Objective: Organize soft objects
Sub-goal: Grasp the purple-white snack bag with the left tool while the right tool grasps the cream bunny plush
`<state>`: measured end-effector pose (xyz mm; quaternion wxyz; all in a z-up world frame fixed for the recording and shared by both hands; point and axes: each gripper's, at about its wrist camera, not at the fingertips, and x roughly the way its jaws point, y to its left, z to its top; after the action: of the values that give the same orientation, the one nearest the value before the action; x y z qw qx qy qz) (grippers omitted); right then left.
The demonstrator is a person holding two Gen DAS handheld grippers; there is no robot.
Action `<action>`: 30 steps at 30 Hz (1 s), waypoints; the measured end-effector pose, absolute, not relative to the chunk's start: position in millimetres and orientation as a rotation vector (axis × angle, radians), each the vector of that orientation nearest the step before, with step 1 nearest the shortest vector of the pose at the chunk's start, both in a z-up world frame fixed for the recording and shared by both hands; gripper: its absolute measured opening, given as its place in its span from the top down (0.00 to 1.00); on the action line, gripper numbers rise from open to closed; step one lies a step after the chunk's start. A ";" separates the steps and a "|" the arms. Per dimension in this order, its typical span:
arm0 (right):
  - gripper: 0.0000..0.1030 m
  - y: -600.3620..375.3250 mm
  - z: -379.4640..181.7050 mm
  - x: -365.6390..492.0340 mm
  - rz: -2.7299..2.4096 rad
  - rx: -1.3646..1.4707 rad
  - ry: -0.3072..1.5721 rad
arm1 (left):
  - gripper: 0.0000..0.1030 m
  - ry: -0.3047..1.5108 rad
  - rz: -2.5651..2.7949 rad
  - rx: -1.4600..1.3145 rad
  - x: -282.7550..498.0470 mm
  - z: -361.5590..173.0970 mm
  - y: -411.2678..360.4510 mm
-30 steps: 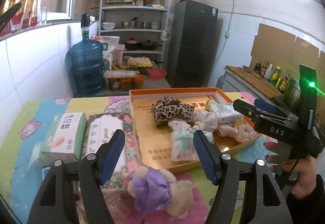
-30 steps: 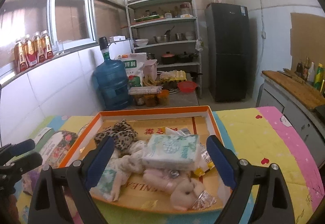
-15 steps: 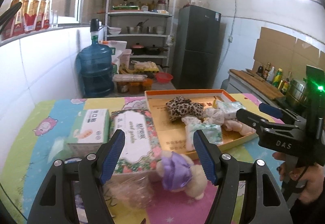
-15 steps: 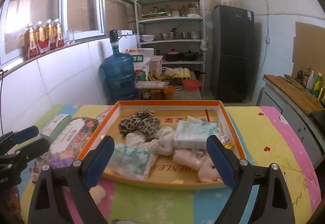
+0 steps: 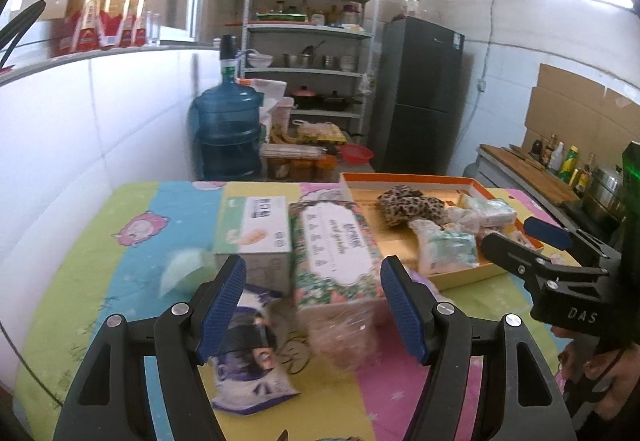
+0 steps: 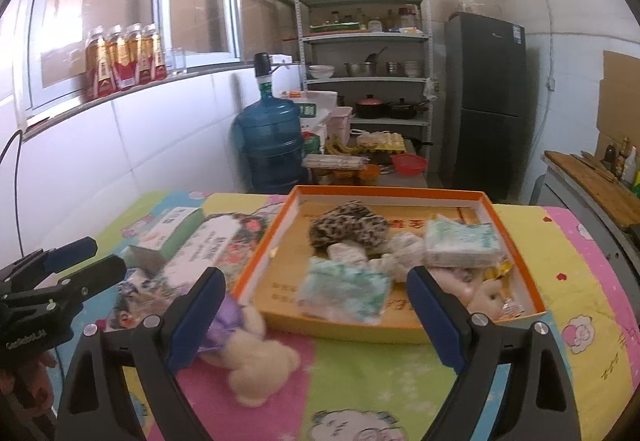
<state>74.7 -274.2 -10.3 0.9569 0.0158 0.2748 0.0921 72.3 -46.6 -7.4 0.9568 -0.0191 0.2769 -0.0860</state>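
Floral tissue pack (image 5: pixel 340 245) lying flat on the bench (image 5: pixel 100 241), long axis running away toward the shelves, left claw (image 5: pixel 312 305) and right claw (image 6: pixel 316 315) both gaping wide, gripping nothing

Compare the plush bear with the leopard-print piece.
The plush bear lies on the tablecloth outside the orange tray; the leopard-print piece lies inside it, toward the back. The bear is plain cream with a purple garment; the leopard-print piece is spotted brown and black all over. Both are soft, and no gripper holds either.
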 end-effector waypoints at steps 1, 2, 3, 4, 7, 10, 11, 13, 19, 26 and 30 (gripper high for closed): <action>0.11 -271.5 -10.2 73.4 0.192 0.031 0.559 | 0.31 0.561 -0.169 -0.040 71.3 -7.0 -44.2; 0.11 -267.7 -10.4 71.4 0.199 0.029 0.560 | 0.31 0.560 -0.165 -0.042 69.7 -6.6 -41.4; 0.11 -264.3 -10.5 69.4 0.205 0.027 0.560 | 0.31 0.558 -0.160 -0.044 67.7 -5.8 -38.6; 0.11 -262.0 -10.6 68.6 0.209 0.025 0.560 | 0.31 0.557 -0.155 -0.045 65.6 -4.7 -36.1; 0.11 -253.6 -9.3 63.4 0.224 0.017 0.558 | 0.31 0.546 -0.144 -0.046 59.9 0.4 -30.3; 0.11 -247.2 -6.1 57.0 0.235 0.010 0.552 | 0.31 0.525 -0.132 -0.038 51.0 9.3 -27.3; 0.11 -245.0 -4.6 54.5 0.240 0.009 0.549 | 0.31 0.519 -0.129 -0.035 47.8 11.9 -26.9; 0.11 -242.2 -2.2 49.7 0.247 0.007 0.539 | 0.31 0.504 -0.115 -0.027 39.4 18.3 -24.7; 0.11 -236.2 1.3 38.3 0.264 0.003 0.526 | 0.31 0.471 -0.061 -0.007 14.2 28.3 -13.8; 0.11 -232.1 -5.3 22.9 0.273 -0.005 0.529 | 0.31 0.509 -0.039 -0.032 6.5 8.7 1.0; 0.11 -234.3 -11.5 20.1 0.258 -0.003 0.536 | 0.31 0.549 -0.048 -0.059 13.0 -10.6 5.7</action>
<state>20.1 -234.3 -11.5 0.9561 -0.0015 0.2641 0.1269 13.0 5.7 -10.6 0.9619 -0.0290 0.2708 -0.0239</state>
